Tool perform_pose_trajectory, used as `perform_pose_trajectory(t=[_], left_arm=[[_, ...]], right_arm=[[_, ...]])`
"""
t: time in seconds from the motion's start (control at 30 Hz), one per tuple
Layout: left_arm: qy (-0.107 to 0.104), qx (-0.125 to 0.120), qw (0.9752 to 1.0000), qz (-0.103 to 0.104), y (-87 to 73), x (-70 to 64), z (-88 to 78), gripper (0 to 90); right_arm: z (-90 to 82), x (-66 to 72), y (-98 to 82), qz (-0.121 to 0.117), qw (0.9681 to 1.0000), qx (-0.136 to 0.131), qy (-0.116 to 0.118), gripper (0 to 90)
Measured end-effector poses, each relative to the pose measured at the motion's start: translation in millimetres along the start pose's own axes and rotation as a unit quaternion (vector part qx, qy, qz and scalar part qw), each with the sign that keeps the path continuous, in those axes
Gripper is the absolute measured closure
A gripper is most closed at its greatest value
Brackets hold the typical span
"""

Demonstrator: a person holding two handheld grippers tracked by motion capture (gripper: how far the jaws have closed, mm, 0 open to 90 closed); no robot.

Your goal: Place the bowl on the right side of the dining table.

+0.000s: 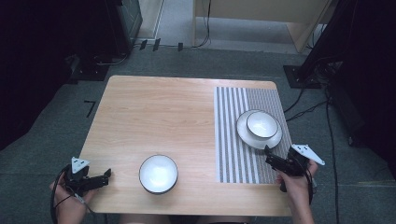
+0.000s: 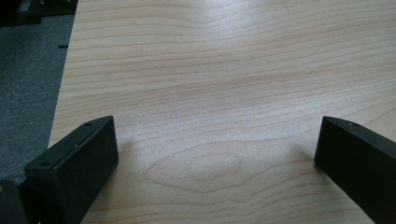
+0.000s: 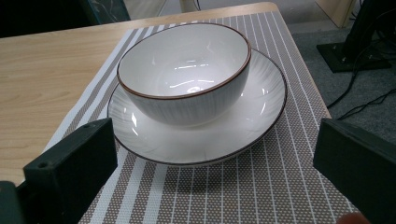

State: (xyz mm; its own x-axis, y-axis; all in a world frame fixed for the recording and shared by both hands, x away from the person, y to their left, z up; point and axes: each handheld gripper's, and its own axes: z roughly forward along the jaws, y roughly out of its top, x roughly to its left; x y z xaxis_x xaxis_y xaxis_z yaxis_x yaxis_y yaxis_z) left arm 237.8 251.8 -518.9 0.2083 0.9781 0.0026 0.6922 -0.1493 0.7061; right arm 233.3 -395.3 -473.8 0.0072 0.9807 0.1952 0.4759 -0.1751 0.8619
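Note:
A white bowl (image 1: 262,124) (image 3: 184,77) with a dark rim stands on a white plate (image 1: 247,135) (image 3: 205,137), which lies on a striped placemat (image 1: 233,140) (image 3: 261,191) at the table's right. A second white bowl (image 1: 158,173) sits alone near the front edge. My right gripper (image 1: 268,156) (image 3: 215,154) is open just in front of the plate, nothing between its jaws. My left gripper (image 1: 106,176) (image 2: 217,149) is open low over bare wood at the front left, empty.
The wooden table (image 1: 159,116) (image 2: 224,70) stands on grey carpet. Cables (image 1: 303,109) and dark equipment stands lie on the floor to the right and behind. A light wooden cabinet (image 1: 261,14) stands at the back.

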Motion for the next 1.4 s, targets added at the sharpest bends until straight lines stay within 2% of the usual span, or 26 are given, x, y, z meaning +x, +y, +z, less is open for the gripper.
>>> perform_pose_trajectory(t=[0.8, 1.4], left_arm=[[0.000, 0.000, 1.0000, 0.000, 0.0, 0.0, 0.0, 0.0], [0.000, 0.000, 1.0000, 0.000, 0.0, 0.0, 0.0, 0.0]], right_arm=[[-13.3, -3.1, -19.3, -0.018, 0.9996, 0.020, -0.010, 0.0], [-26.1, -21.5, -32.1, -0.014, 0.9993, 0.028, -0.020, 0.0]])
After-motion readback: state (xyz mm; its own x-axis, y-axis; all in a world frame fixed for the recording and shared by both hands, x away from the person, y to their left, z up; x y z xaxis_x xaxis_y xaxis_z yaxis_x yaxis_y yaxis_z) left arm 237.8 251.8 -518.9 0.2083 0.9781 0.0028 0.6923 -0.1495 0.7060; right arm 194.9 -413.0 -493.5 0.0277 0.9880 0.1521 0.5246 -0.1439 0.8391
